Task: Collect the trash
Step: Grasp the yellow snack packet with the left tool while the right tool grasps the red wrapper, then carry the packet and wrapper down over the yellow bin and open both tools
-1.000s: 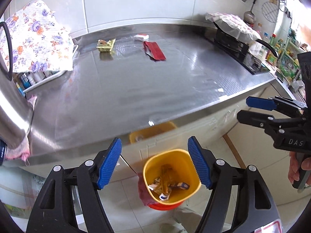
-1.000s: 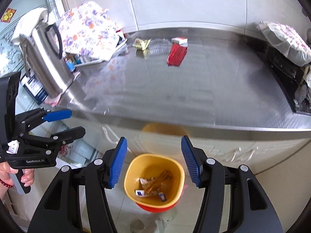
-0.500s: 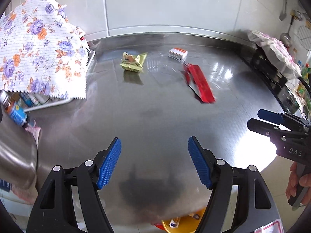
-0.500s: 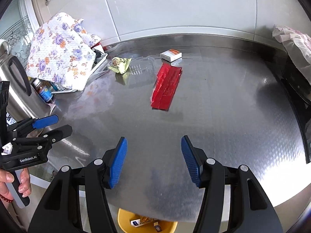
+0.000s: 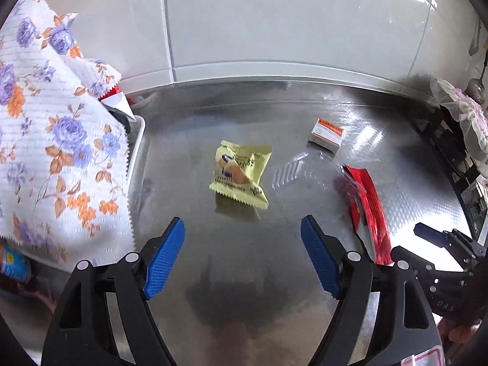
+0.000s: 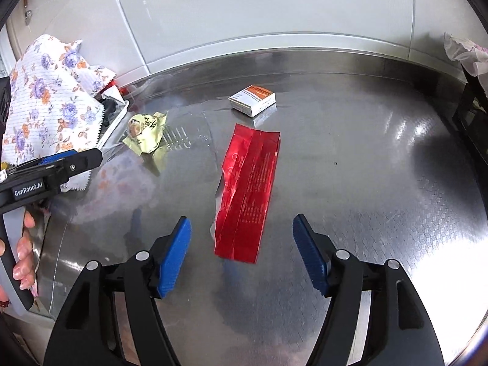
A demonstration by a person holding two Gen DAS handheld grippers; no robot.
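Note:
A yellow snack wrapper lies on the steel counter just ahead of my left gripper, which is open and empty above the counter. It also shows in the right wrist view. A flat red wrapper lies straight ahead of my right gripper, which is open and empty, with the wrapper's near end between the fingertips' line. The red wrapper shows at the right in the left wrist view. A small white and orange box and a clear plastic piece lie further back.
A floral cloth covers a tray at the left. The tiled wall rises behind the counter. A cloth-covered stove stands at the right. The left gripper's side shows in the right wrist view.
Both grippers have moved up from over the yellow bin and forward over the counter, closing in on the yellow and red wrappers. The bin has dropped out of view. Both stay open.

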